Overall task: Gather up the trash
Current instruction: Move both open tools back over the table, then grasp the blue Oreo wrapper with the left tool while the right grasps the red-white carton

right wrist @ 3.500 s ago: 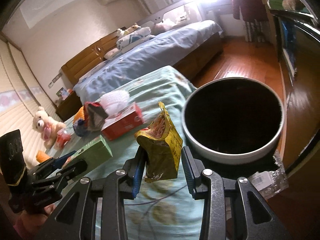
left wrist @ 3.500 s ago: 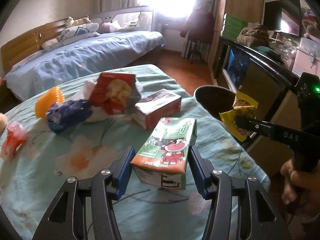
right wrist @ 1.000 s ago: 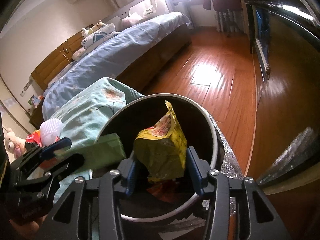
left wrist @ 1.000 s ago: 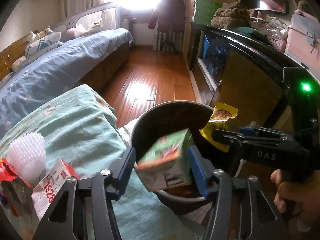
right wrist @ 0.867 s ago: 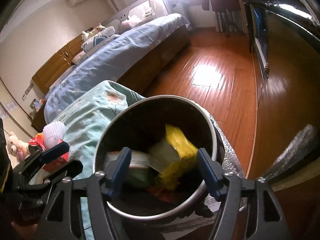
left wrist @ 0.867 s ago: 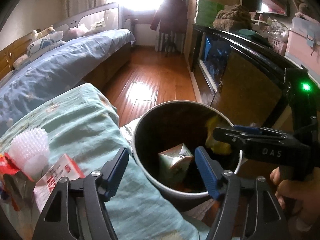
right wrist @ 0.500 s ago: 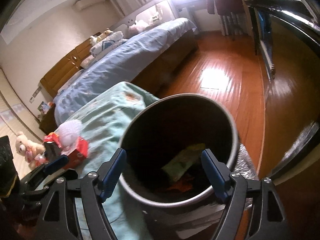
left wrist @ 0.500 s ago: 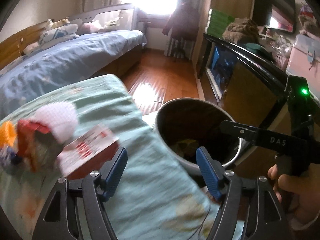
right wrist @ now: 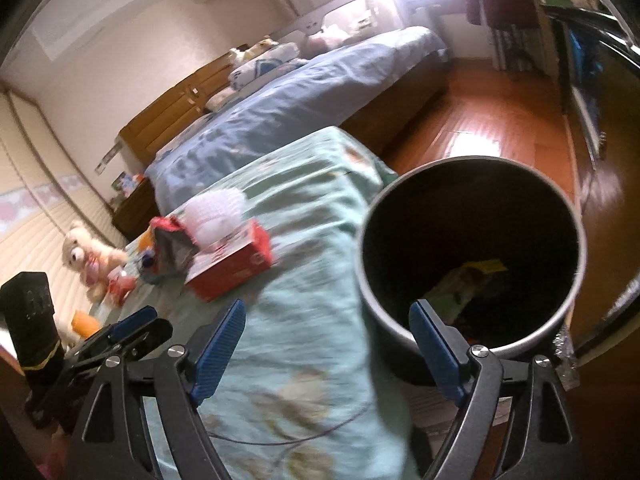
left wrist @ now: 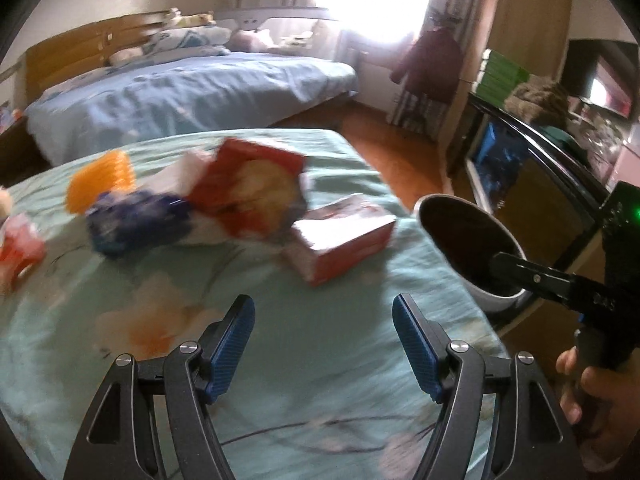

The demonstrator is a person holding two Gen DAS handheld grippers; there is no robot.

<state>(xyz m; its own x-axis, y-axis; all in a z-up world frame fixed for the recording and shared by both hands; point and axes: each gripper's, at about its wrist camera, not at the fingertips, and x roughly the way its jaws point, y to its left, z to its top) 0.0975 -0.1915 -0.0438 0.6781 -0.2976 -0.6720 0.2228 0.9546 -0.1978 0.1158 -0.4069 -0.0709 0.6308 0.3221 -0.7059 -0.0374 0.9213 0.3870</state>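
My left gripper (left wrist: pixel 322 304) stands open over the green bedspread (left wrist: pixel 280 360) with nothing between its blue pads. Ahead of it lie a red box (left wrist: pixel 340 236), a red snack bag (left wrist: pixel 248 196), a blue wrapper (left wrist: pixel 136 220) and an orange piece (left wrist: pixel 100 184). My right gripper (right wrist: pixel 327 306) hovers at the bed's edge beside the round bin (right wrist: pixel 460 216); its jaws are opening and hold nothing. A yellow packet (right wrist: pixel 484 266) and a green carton (right wrist: pixel 452 292) lie inside the bin. The red box (right wrist: pixel 232 268) sits left of the bin, with a white bristly thing (right wrist: pixel 216 212) behind it.
A second bed with blue bedding (left wrist: pixel 180 92) stands behind, across a strip of wooden floor (right wrist: pixel 480 132). A dark glass cabinet (left wrist: pixel 540 200) lines the right side next to the bin. A teddy bear (right wrist: pixel 80 256) sits far left. A hand (left wrist: pixel 592 392) grips the right tool.
The green carton and the yellow packet dropped from the jaws into the bin. Both grippers opened wider and swung left, away from the bin and over the bedspread toward the remaining trash.
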